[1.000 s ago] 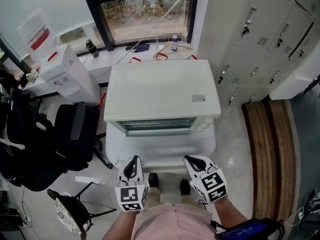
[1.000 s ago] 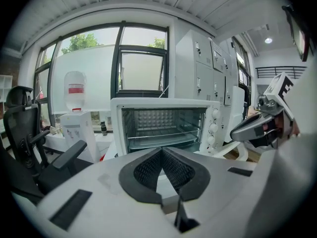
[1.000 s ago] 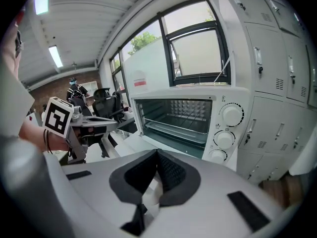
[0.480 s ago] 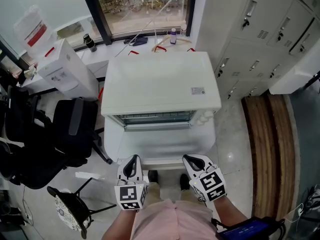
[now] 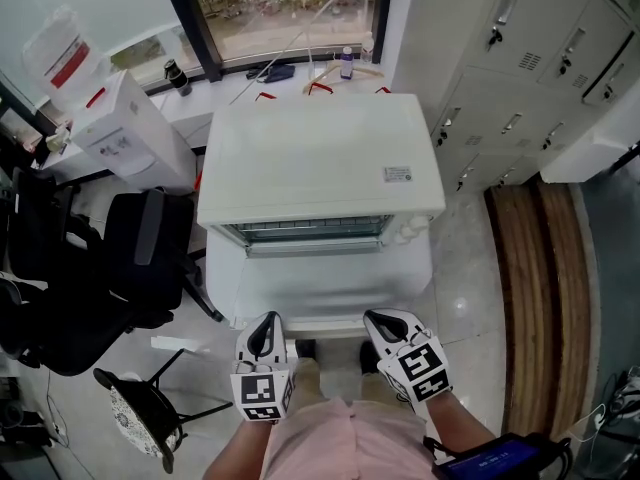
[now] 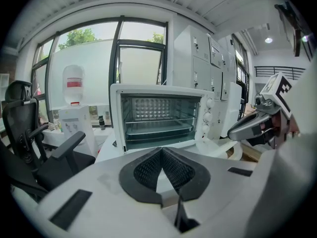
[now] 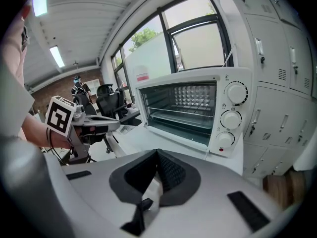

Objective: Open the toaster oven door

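A white toaster oven stands in front of me, its door folded down flat and the rack inside showing. Both grippers hover just short of the door's front edge, apart from it. The left gripper is shut with nothing in it, as is the right gripper. In the left gripper view the oven faces the touching jaws of the left gripper. The right gripper view shows the oven, its three knobs and the shut right gripper.
A black office chair stands left of the oven, with a water dispenser behind it and a small stool at the near left. Grey lockers and a wooden bench lie to the right. Bottles sit on the window sill.
The oven sits slightly higher in the head view as the camera shifted. Both grippers stay where they were, shut, and the door stays down.
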{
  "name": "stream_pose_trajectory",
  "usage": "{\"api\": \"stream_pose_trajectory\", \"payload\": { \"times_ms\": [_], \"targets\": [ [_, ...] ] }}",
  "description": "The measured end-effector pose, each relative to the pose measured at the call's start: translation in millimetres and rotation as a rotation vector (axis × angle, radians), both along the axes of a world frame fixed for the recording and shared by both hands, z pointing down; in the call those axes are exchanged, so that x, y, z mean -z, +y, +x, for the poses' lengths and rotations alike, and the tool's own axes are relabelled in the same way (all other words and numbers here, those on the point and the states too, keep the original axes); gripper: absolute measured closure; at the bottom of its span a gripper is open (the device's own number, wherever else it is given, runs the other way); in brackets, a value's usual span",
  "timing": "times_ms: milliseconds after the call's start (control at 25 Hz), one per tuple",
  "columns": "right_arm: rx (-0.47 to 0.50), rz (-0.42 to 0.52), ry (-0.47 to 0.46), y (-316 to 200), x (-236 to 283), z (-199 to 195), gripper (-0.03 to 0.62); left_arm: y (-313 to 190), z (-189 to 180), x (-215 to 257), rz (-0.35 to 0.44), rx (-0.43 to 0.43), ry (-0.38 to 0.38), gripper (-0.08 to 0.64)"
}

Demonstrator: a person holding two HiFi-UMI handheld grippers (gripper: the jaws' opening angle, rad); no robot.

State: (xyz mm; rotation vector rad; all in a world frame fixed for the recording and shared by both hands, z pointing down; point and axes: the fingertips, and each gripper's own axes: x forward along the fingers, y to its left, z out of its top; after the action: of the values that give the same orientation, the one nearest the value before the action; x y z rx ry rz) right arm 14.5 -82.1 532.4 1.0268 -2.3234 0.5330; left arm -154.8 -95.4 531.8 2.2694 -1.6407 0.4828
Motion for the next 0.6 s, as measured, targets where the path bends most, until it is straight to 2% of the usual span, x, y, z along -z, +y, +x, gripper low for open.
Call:
{"api": "stream_pose_trajectory", "payload": {
  "times_ms": [600],
  "targets": [
    [0.031,-0.035,0.031,12,-23,-3,0.592,14,0,-21,-0.023,-0.020,-0.021,0.548]
  ]
}}
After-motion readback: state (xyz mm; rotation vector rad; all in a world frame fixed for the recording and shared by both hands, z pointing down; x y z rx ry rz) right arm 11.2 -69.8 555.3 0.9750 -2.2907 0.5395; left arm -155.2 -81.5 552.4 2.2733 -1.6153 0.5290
